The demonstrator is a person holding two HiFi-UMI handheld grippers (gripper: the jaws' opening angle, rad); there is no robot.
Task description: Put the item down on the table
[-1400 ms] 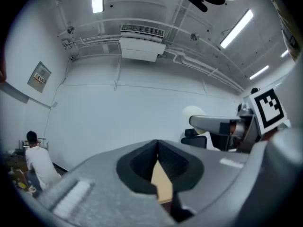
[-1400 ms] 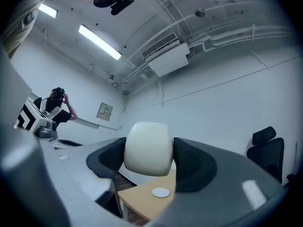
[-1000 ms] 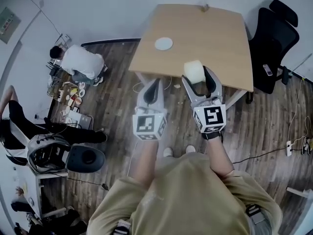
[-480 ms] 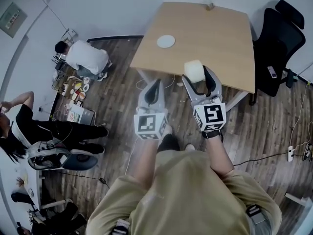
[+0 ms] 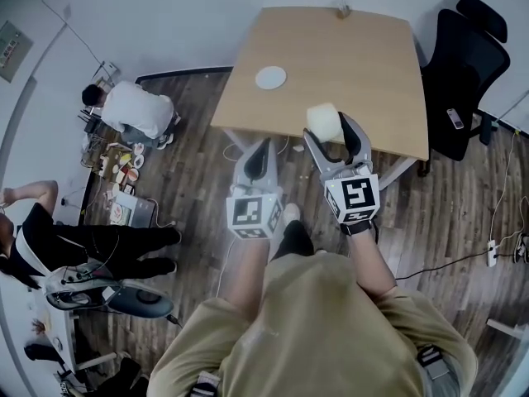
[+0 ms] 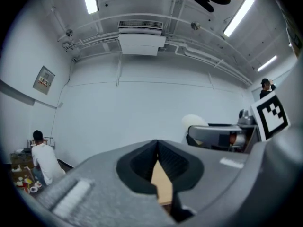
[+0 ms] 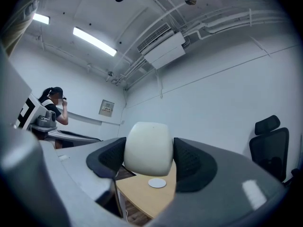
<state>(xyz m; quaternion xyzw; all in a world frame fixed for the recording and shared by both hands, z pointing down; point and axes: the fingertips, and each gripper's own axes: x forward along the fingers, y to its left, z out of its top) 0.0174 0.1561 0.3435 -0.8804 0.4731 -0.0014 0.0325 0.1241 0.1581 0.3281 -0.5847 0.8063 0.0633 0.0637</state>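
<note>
Tongs on the right (image 5: 331, 131) are clamped on a pale, rounded white item (image 5: 325, 122), one jaw pressed to each side of it, and the right gripper view shows it filling the gap completely (image 7: 148, 148). It's up in the air, folks, not down on the wooden surface (image 5: 347, 64), and from the head view it sits over the near edge, towards the near right corner. Over on the left, the other tongs (image 5: 260, 145) are narrow, tips meeting with nothing between them. The left gripper view confirms it (image 6: 157, 145), with just a sliver of the wood (image 6: 163, 190) showing through lower down. Both pairs are held side by side, near each other but apart, with the left tongs short of the near edge, over the plank floor (image 5: 190, 164). Out on the surface lies a small white disc (image 5: 270, 77) by the left edge, well apart from the item, and there's a tiny object (image 5: 342, 10) at the far edge, too small to make out. A black office chair (image 5: 463, 73) stands off the right edge. Off to the left, a person in a white top (image 5: 132, 110) crouches on the floor.
</note>
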